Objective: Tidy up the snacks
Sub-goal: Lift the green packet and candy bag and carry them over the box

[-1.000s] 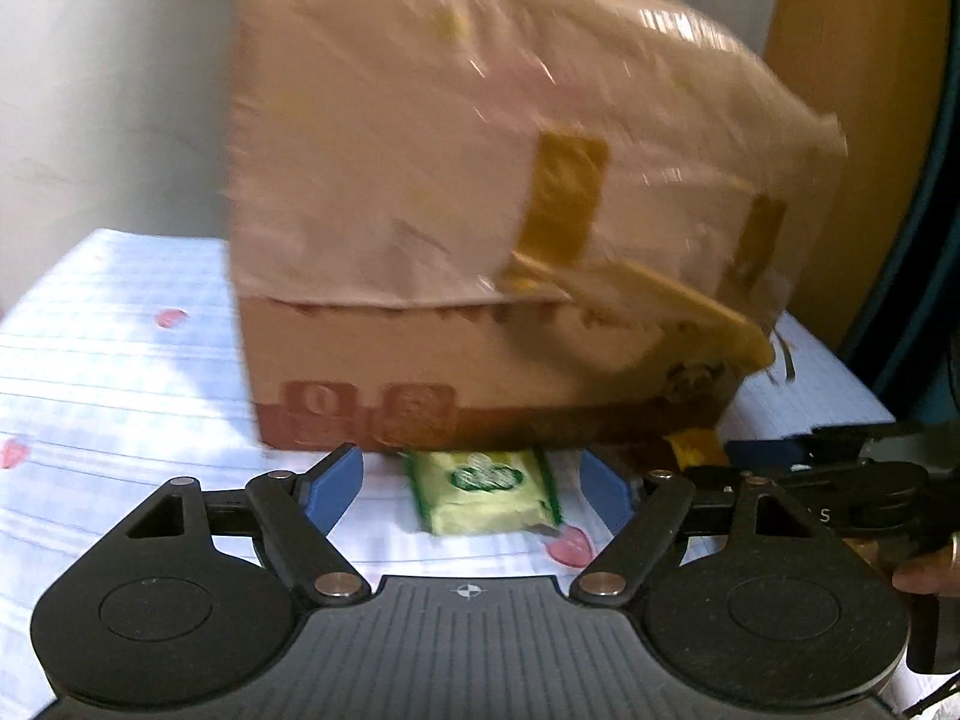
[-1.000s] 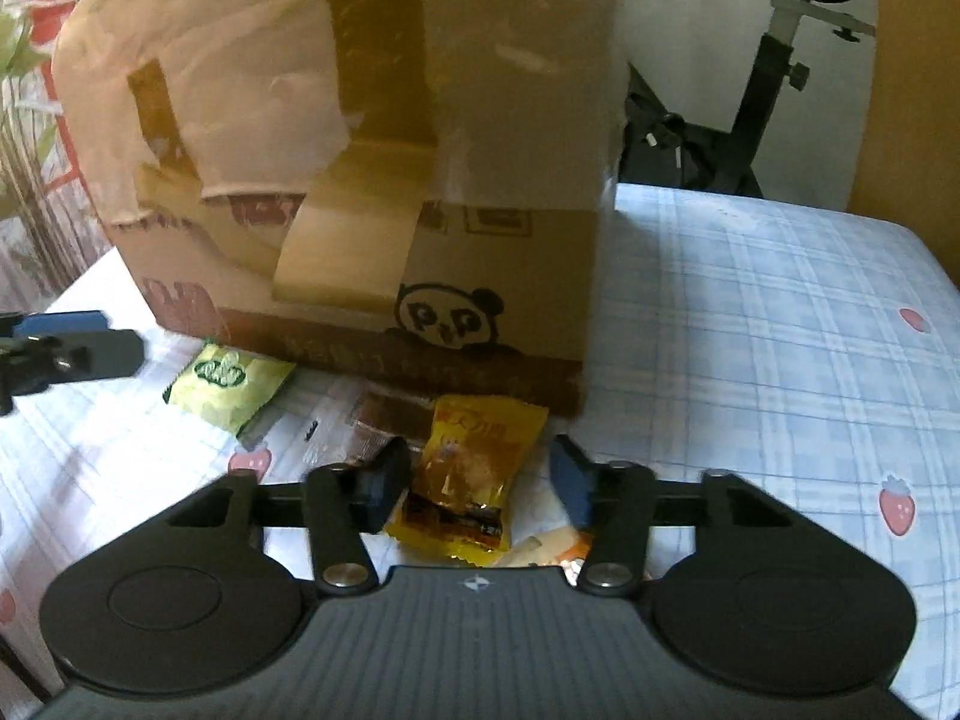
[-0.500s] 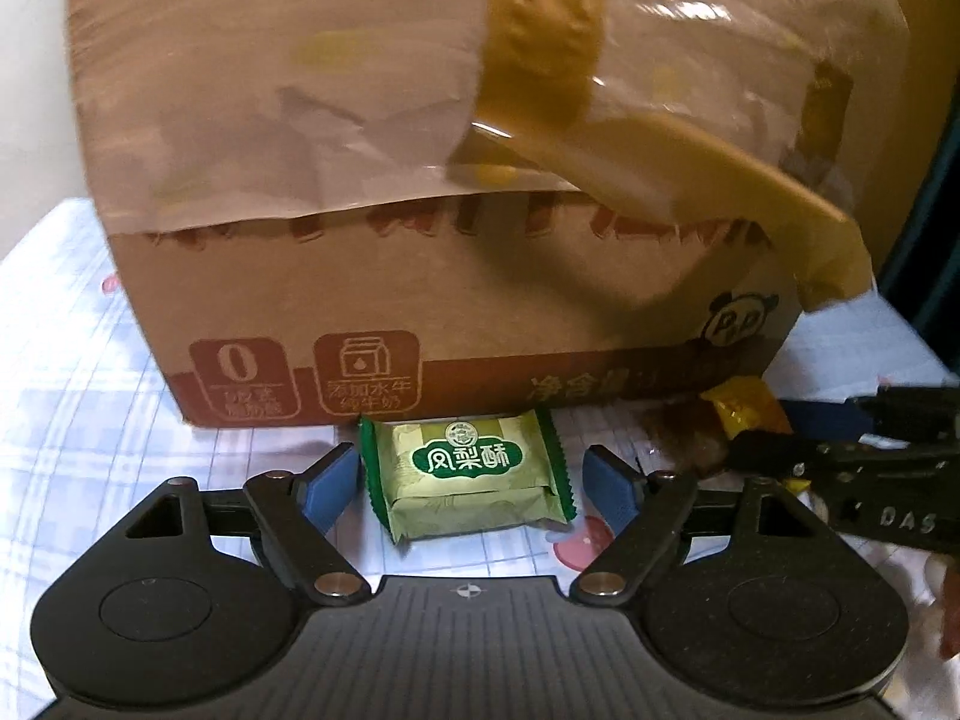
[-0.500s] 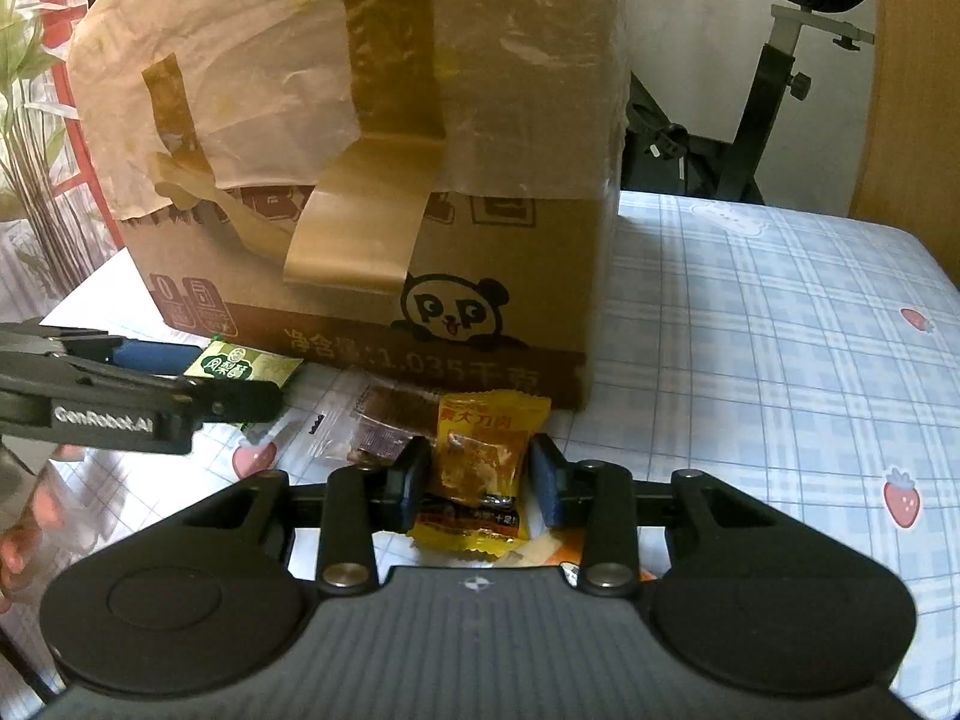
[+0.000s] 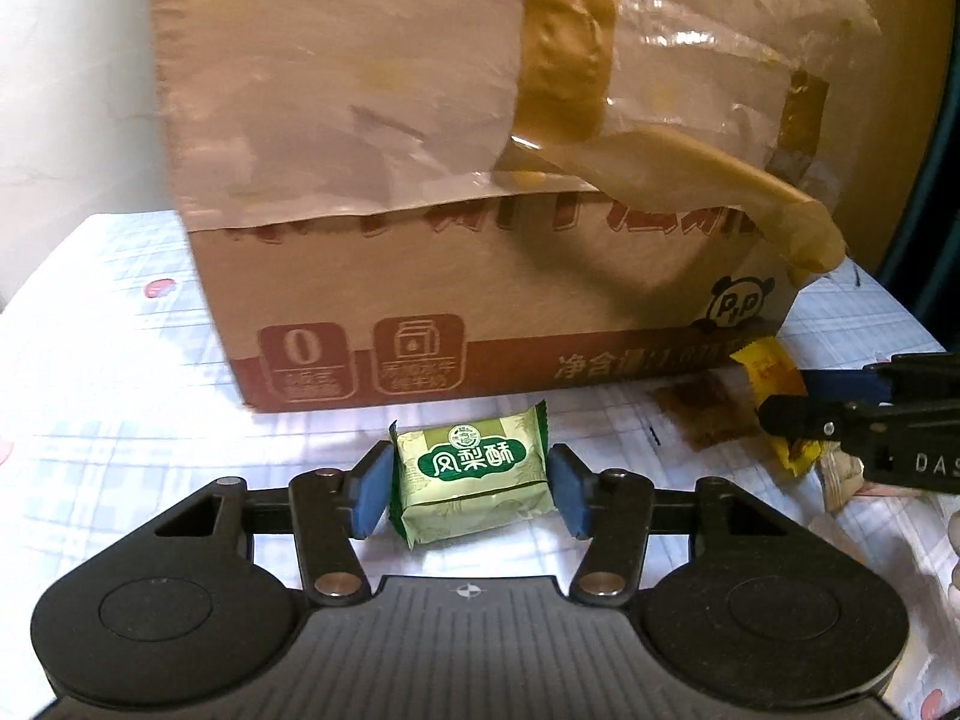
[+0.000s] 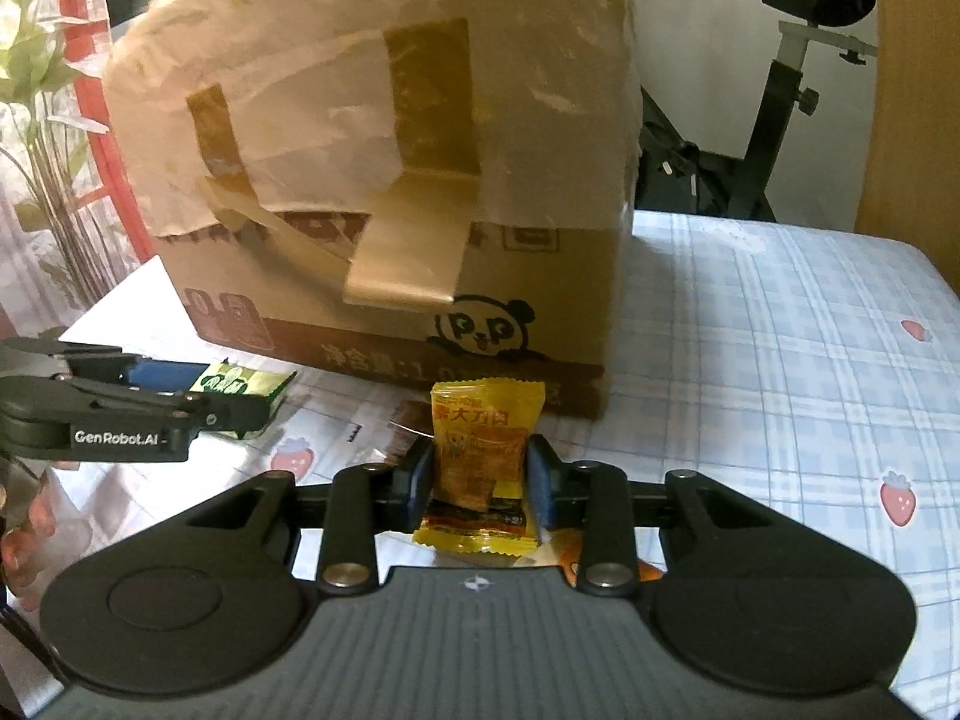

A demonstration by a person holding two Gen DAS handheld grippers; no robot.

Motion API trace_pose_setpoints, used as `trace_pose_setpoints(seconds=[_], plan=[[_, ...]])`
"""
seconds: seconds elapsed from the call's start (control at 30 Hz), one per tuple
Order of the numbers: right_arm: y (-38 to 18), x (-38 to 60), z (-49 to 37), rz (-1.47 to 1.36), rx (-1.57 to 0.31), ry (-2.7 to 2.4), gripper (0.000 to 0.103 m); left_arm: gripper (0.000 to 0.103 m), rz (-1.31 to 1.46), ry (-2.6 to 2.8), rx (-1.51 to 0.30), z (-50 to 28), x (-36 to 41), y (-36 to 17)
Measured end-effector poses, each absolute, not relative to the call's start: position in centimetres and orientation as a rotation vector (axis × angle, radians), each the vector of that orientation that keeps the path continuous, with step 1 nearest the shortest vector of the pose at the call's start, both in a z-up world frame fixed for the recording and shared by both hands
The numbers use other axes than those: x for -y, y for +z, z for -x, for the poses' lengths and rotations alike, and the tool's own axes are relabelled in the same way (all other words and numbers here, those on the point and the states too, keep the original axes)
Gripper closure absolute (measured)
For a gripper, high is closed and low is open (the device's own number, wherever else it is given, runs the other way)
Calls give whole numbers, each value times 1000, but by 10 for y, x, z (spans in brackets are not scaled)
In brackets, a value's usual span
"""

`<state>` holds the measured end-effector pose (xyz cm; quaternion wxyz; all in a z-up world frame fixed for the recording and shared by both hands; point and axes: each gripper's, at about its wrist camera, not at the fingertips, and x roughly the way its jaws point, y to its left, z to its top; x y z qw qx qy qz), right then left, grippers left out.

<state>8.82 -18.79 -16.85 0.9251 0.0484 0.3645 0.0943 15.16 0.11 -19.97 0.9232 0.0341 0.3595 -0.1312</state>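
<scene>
Two grippers working, frame centre: left gripper (image 5: pixel 468 489) pinching green pineapple-cake packet (image 5: pixel 471 474); right gripper (image 6: pixel 480 483) clamped on yellow snack packet (image 6: pixel 483 456). Taped brown cardboard box (image 6: pixel 384 180) directly behind, on checked tablecloth (image 6: pixel 780 360).

home | exercise bike (image 6: pixel 786 90) | strawberry tablecloth (image 6: pixel 780 330) | plant (image 6: pixel 30 54)

So the cardboard box (image 5: pixel 480 192) sits on the worktop (image 6: pixel 780 312), snacks lined up right in front of it. The pineapple cake packet (image 5: pixel 471 474) sits between the left gripper (image 5: pixel 468 489) pads, and the meat snack packet (image 6: pixel 483 450) to its right sits between the right gripper (image 6: pixel 480 480) pads. A small clear-wrapped snack (image 5: pixel 705 414) lies between the two packets. An exercise bike (image 6: pixel 774 102) stands behind the worktop.
</scene>
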Motion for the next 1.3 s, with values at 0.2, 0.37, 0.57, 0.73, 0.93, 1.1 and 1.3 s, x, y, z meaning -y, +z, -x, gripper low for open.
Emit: trace_pose_setpoints(seconds=[0.2,0.37,0.57,0.73,0.93,1.1,1.3], plan=[[-161,184,-81,-98,-719,209,68,45,-54,-254,-687,-132,-12,-186],[-150,183,-76,-98,-674,212,68,45,-36,-231,-653,-119,-21,-172],[-135,182,-70,-88,-618,224,68,45,-23,-219,-616,-105,-39,-147],[-127,180,-66,-84,-589,238,68,45,-7,-204,-590,-101,-46,-137],[-118,180,-60,-87,-553,253,68,45,-2,-198,-554,-95,-51,-124],[-104,178,-52,-94,-499,272,68,45,-1,-205,-507,-88,-49,-107],[-85,177,-45,-80,-442,298,68,45,3,-220,-439,-79,-53,-83]])
